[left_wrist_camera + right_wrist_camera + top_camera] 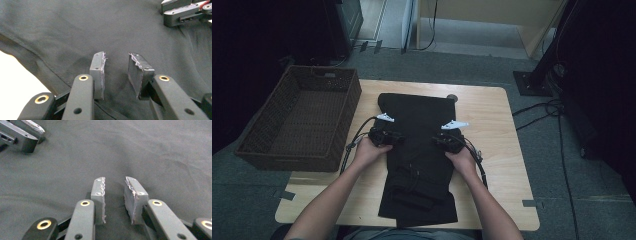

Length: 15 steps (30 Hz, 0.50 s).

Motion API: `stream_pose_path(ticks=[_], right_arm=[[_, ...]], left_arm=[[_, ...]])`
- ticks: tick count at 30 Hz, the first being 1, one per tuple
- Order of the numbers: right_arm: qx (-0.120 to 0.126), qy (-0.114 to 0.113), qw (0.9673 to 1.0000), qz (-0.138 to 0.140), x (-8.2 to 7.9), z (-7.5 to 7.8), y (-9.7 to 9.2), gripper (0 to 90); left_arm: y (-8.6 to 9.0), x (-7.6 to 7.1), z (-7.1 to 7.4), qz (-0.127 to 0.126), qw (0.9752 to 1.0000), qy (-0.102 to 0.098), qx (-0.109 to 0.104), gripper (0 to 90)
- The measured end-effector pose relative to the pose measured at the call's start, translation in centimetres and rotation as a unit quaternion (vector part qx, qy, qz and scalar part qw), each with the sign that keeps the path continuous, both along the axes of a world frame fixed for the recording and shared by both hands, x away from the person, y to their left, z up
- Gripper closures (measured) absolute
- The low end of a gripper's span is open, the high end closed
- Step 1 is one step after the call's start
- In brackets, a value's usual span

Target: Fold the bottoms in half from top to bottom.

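Black garment [419,150] spread flat on pale wooden worktop [497,135]; wicker basket [302,117] at left; grey carpet [562,165] around; left claw [116,72] and right claw [115,197] parted, pinching nothing.

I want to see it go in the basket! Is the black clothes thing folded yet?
Partly. The black garment lies on the table as a narrow strip, so some folding looks done. Now the left gripper and right gripper rest on its middle, jaws open, pinching nothing. Further folding probably remains, and the wicker basket is empty.
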State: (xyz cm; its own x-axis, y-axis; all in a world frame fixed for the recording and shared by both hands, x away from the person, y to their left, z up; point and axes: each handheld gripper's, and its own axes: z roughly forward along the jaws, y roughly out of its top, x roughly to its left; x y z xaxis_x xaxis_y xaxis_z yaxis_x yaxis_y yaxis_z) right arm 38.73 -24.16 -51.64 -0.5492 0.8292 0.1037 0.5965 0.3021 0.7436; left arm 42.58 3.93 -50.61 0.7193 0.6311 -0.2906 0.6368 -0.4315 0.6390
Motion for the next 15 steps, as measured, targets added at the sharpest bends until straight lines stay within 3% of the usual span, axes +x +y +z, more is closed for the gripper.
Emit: stream_pose_path(ticks=[4, 9, 11, 15], right_arm=[[-0.008, -0.014, 0.9999, 0.001, -1.3, -0.2, 0.1, 70.7], [0.004, -0.014, 0.9999, 0.002, -2.7, -0.3, -0.4, 73.5], [0.022, -0.005, 0.9997, 0.001, -3.6, -0.4, -0.8, 73.8], [0.021, -0.007, 0.9997, 0.005, -4.6, -0.4, -0.9, 73.7]], left_arm=[[-0.1, -1.0, -0.1, -0.007, 1.0, 0.0, -0.004, 66.8], [-0.1, -2.3, -0.2, -0.01, 0.9999, -0.004, -0.01, 66.8], [0.0, -3.2, -0.3, -0.014, 0.9998, -0.004, -0.014, 66.9], [-0.1, -4.1, -0.2, -0.016, 0.9998, -0.001, -0.012, 66.9]])
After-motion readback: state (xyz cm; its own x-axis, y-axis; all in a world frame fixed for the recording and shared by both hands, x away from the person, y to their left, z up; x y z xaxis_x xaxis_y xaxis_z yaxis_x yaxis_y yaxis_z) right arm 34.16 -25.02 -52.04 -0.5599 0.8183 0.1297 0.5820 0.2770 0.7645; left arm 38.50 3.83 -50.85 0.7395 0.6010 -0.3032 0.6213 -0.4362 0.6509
